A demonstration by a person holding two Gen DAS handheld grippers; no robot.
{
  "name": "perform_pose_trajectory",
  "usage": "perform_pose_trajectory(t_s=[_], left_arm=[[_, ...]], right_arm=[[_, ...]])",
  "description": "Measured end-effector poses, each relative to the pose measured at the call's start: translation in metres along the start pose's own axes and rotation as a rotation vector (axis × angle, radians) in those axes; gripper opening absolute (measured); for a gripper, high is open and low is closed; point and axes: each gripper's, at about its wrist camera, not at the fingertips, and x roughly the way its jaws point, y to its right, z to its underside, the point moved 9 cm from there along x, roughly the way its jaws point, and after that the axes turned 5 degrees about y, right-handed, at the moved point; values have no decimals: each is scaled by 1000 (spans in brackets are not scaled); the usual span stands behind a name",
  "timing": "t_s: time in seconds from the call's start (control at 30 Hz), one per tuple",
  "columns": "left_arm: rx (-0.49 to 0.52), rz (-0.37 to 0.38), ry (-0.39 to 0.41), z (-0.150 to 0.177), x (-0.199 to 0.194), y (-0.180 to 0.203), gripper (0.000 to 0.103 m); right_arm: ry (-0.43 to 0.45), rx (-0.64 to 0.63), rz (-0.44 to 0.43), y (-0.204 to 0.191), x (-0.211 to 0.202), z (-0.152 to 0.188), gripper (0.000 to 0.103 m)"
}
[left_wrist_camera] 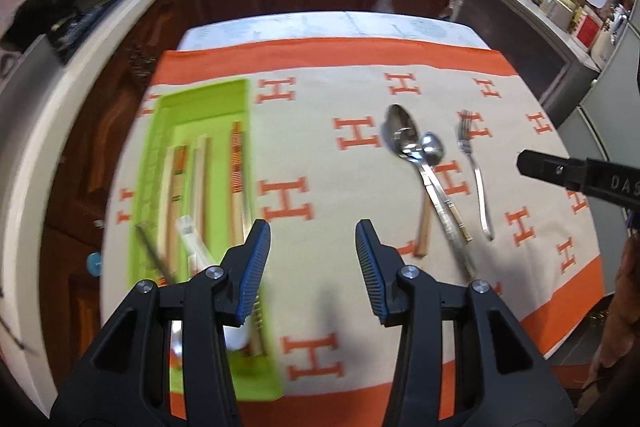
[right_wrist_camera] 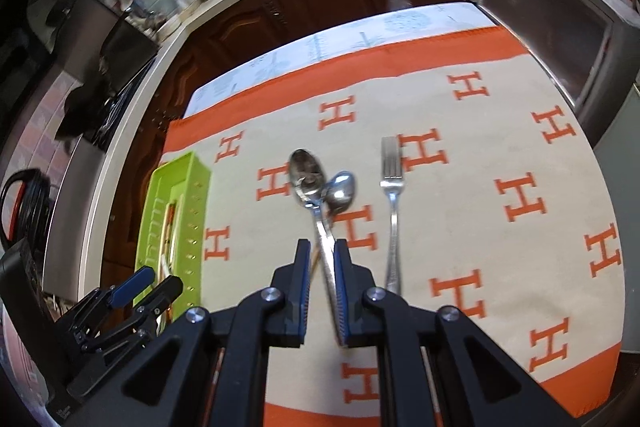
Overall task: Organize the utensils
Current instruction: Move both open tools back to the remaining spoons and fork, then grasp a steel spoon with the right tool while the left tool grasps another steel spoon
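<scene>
- Left claw (left_wrist_camera: 312, 247): wide apart and empty, above the cloth-covered counter (left_wrist_camera: 320, 163).
- Green tray (left_wrist_camera: 208, 107), left of this claw, holds chopsticks (left_wrist_camera: 237, 163) lying lengthwise, pointing away.
- Right claw (right_wrist_camera: 322, 267): narrow; whether its pads grip the large spoon (right_wrist_camera: 308, 175) handle between them cannot be told. Bowls point away.
- Small spoon (right_wrist_camera: 340, 191) crosses it; fork (right_wrist_camera: 390, 163) lies just right, tines away.
- Only the left view shows the tray's contents.
</scene>
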Motion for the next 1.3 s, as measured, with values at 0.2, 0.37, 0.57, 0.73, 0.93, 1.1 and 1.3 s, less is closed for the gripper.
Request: perform_pose_trajectory(t_s=[0.2,0.37,0.57,0.73,0.93,1.1,1.3], left_arm=[[23,97,-111,5,43,37,41],[17,151,-183,12,73,56,41],[-45,182,-191,-2,99,63,41],[-80,178,-200,-14,115,60,41],[-81,185,-200,-16,118,60,41],[-92,183,-194,-17,117,54,41],[-103,187,-192,-18,119,51,41]], right_arm=[[-32,33,4,22,13,3,11],[-79,28,-5,30,29,11,11],[-134,1,-54,25,48,21,11],[-199,-66,-83,13,70,29,11],[-242,-129,-67,7,90,32,11],[-250,-181,-48,2,97,33,11],[-235,-263,29,0,102,29,11]])
